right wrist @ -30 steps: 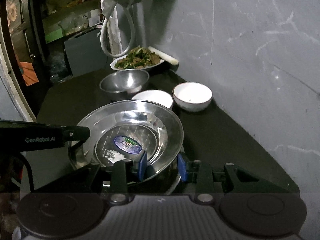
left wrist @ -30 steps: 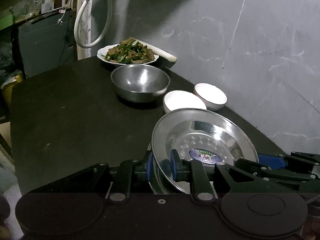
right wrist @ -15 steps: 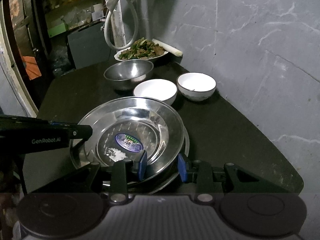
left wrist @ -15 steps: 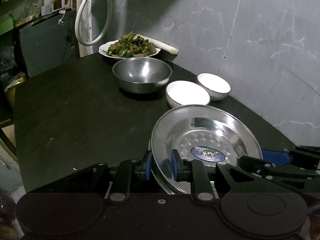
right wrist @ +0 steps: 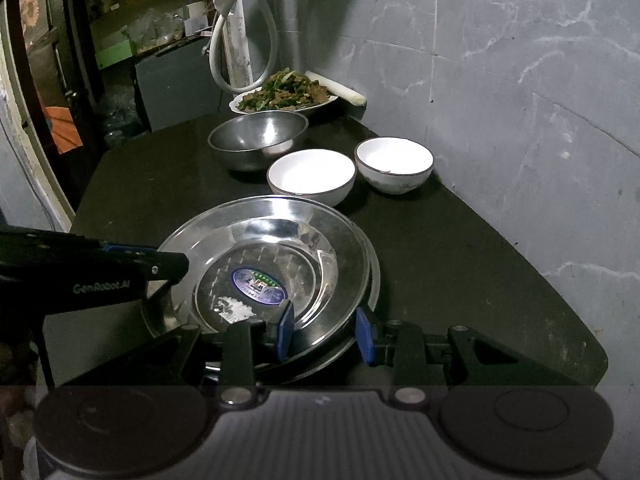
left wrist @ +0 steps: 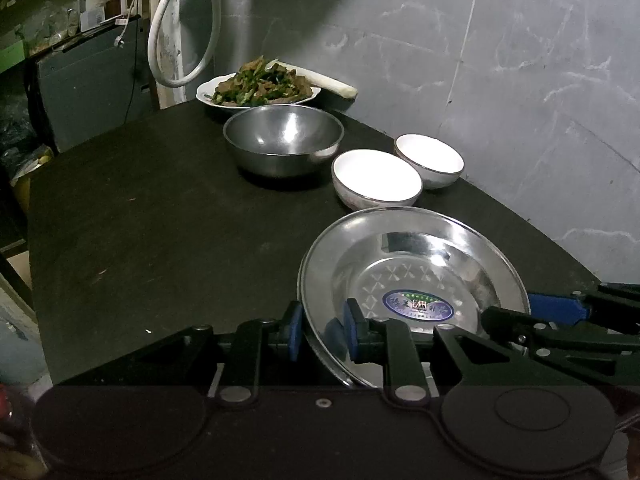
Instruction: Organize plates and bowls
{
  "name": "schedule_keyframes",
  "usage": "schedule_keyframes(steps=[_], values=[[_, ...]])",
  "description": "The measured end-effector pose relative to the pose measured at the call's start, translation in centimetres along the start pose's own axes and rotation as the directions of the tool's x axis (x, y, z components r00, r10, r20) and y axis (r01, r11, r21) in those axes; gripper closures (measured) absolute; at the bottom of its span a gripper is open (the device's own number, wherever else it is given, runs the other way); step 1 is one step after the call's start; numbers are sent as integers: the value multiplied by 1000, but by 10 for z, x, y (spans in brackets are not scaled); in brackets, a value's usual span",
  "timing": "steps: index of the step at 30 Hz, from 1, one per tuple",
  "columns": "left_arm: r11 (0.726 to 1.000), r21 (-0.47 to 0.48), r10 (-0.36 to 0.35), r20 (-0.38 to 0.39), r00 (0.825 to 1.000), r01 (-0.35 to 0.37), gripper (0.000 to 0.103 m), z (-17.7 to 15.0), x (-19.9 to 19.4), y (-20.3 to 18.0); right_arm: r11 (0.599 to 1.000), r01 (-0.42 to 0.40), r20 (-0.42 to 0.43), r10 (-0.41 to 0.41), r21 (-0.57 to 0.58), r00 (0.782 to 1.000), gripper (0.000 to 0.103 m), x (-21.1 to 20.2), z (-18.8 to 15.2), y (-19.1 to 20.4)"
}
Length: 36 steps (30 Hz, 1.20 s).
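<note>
Lower now than a second ago, the top steel plate (left wrist: 412, 280) sits nested on the one beneath it, near the table's (left wrist: 160, 220) front edge. Left gripper (left wrist: 320, 334) straddles the plate's rim, its pads (left wrist: 295, 330) slightly apart from the metal, loosened since a second ago. Right gripper (right wrist: 325, 334) brackets the stack's near rim; I cannot tell whether it pinches. Behind stand two white bowls (right wrist: 312, 176), a steel bowl (left wrist: 283, 138), and a food plate (left wrist: 260, 90) at the far edge.
</note>
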<state>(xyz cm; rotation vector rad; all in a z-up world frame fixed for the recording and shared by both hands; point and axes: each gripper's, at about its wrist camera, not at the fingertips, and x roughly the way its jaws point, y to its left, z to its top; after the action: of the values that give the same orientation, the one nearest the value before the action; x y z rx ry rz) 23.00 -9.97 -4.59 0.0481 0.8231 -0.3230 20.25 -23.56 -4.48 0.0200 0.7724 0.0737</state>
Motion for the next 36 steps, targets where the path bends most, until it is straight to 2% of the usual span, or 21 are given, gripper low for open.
schedule_keyframes(steps=[17, 22, 30, 36], values=[[1000, -12, 9, -24, 1000, -9, 74, -1, 6, 1, 999, -14, -5, 13, -36, 1000, 59, 1, -1, 5], [1000, -24, 4, -11, 1000, -4, 60, 0, 3, 2, 999, -14, -5, 14, -37, 1000, 57, 1, -1, 6], [999, -31, 7, -16, 1000, -8, 54, 1, 3, 5, 999, -13, -7, 13, -45, 1000, 52, 2, 0, 7], [999, -49, 11, -9, 1000, -12, 42, 3, 3, 9, 998, -4, 0, 4, -59, 1000, 44, 2, 0, 9]])
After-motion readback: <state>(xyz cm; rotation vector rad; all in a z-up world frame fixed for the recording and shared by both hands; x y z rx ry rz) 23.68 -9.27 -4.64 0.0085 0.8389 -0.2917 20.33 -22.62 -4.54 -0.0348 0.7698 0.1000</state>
